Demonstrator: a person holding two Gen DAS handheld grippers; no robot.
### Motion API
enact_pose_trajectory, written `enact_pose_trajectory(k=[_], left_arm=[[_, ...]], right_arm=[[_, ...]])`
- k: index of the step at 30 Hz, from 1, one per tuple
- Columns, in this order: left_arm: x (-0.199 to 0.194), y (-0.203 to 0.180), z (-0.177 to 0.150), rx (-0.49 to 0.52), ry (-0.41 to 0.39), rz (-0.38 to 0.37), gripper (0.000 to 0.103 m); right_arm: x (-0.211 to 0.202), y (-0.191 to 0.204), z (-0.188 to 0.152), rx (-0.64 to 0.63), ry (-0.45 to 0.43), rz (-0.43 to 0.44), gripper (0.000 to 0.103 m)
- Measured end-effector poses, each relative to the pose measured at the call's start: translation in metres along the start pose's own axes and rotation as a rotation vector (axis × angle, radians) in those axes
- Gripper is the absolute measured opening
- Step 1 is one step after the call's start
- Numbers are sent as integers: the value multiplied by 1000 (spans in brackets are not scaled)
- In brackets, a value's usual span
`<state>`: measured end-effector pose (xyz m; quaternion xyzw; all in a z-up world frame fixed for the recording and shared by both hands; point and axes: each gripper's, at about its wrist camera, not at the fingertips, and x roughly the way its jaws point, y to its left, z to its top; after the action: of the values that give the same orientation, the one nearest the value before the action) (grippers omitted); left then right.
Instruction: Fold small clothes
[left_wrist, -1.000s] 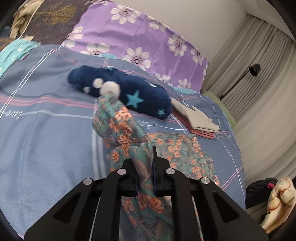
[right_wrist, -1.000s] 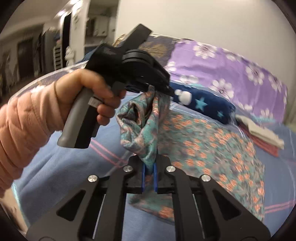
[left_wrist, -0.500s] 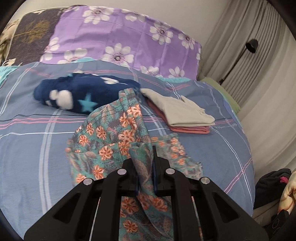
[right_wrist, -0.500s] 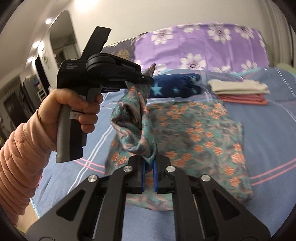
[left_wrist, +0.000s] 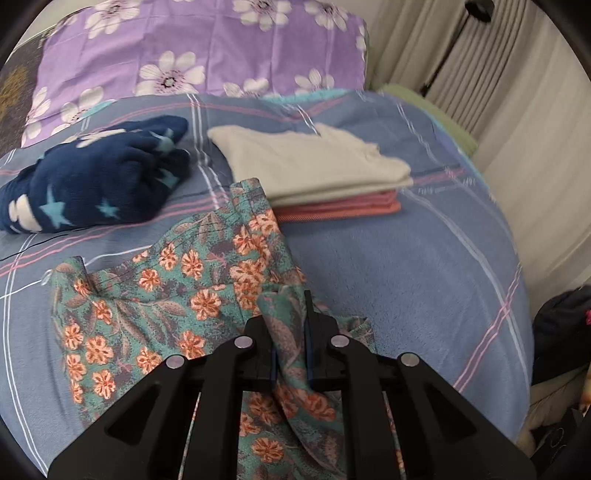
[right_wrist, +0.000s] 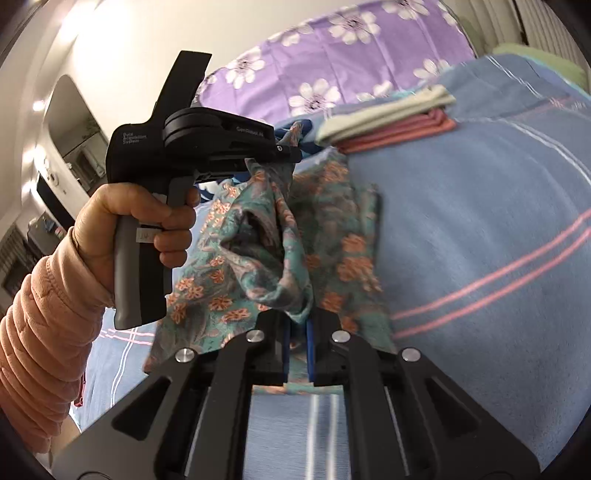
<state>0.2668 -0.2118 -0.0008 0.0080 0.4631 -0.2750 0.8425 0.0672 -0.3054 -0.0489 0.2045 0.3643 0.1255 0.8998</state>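
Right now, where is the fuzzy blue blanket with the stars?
In the left wrist view the starry blue blanket lies on the bed at the left, below the purple flowered pillow, left of the folded clothes stack.

In the left wrist view, the left gripper (left_wrist: 290, 354) fills the lower middle of the frame. Its two black fingers stand nearly closed, and a fold of the floral cloth (left_wrist: 177, 295) is pinched between them. In the right wrist view, the right gripper (right_wrist: 297, 343) is at the lower middle, its fingers also almost together, with an edge of the same cloth caught between the blue pads (right_wrist: 310, 332). The left gripper appears there too, in the upper left part of the frame, seen from the side and pointing to the right. A hand (right_wrist: 136, 229) in the left middle wraps around its grey handle. A pink quilted sleeve (right_wrist: 37, 332) runs down to the lower left edge.
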Motion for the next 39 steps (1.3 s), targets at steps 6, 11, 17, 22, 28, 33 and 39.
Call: enact_pose_trajectory(k=[6,11,17,22,28,33,39], left_arm=[[24,-12,-3,31,47,24,10],[26,-17,-7,61,49,35,39],[-25,-22,-20,162,-62,85,61],[-82,-4,-62,202,-129,125,63],[-125,18,-137,208,-122,146,69],[-140,9,-196,296,-109,170,76],[-124,4,-219,344,-74,246,77]], right_arm=[[0,-12,-6,34,20,17,6],[5,-15,-6,46,38,20,7],[2,-17,-10,61,48,24,8],[-2,-15,-13,74,54,25,10],[-3,-14,-11,75,62,9,11],[-7,-7,-13,55,56,-19,11],[-14,-2,-12,46,44,-32,11]])
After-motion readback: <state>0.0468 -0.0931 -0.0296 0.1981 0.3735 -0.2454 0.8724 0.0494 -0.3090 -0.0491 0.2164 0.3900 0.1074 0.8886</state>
